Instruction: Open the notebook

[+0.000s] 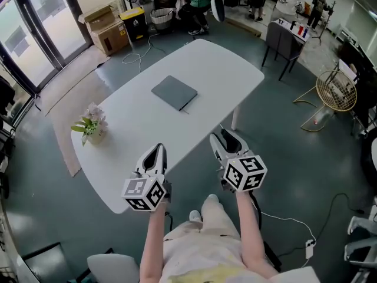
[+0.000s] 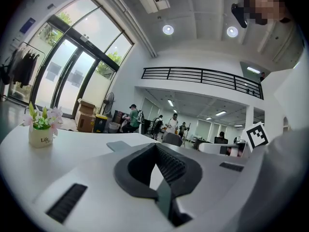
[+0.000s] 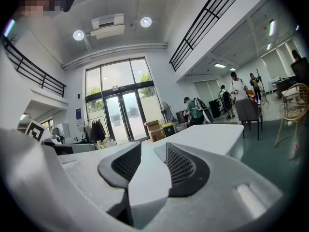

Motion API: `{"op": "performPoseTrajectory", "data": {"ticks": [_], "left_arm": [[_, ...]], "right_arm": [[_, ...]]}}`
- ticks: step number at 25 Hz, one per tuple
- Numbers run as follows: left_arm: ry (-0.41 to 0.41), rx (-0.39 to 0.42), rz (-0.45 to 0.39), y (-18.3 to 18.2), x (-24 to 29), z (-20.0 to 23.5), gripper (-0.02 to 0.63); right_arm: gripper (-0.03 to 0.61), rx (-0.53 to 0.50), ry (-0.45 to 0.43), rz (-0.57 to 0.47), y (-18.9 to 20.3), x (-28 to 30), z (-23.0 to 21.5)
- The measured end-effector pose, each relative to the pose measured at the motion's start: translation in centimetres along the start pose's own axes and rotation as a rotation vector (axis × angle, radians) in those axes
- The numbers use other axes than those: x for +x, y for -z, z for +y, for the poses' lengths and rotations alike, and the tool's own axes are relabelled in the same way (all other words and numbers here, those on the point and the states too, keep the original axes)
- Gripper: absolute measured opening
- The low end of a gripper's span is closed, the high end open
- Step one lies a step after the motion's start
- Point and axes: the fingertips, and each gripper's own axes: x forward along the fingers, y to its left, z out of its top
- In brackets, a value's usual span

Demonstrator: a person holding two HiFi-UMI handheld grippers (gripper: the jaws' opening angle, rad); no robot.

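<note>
A closed grey notebook (image 1: 174, 92) lies flat on the white table (image 1: 135, 128), past its middle. Both grippers hover side by side over the table's near edge, well short of the notebook and pointing toward it. My left gripper (image 1: 155, 153) has its fingertips together with nothing between them. My right gripper (image 1: 227, 140) stands open and empty. In the left gripper view the notebook (image 2: 124, 145) is a thin grey slab beyond the shut left gripper (image 2: 155, 146). The right gripper view shows a corner of the notebook (image 3: 159, 151) far off through the gap of the open right gripper (image 3: 153, 145).
A small white pot of flowers (image 1: 91, 125) stands at the table's left end. A dark chair (image 1: 284, 40) and a round wire fan (image 1: 337, 90) are on the floor to the right. Cardboard boxes (image 1: 106, 28) and people are at the far back.
</note>
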Motion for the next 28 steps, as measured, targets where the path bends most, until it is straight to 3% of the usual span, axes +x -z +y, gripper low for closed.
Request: {"op": "performPoseTrajectory", "data": {"ticks": [15, 28], "left_arm": [[-0.086, -0.080, 0.033, -0.2, 8.2, 4.8, -0.002], [-0.205, -0.188, 0.080, 1.3, 17.1, 9.0, -0.002]], "right_arm": [[0.144, 0.054, -0.045, 0.067, -1.6, 10.1, -4.9], [0.144, 0.077, -0.138, 0.207, -1.7, 21.5, -10.2]]}}
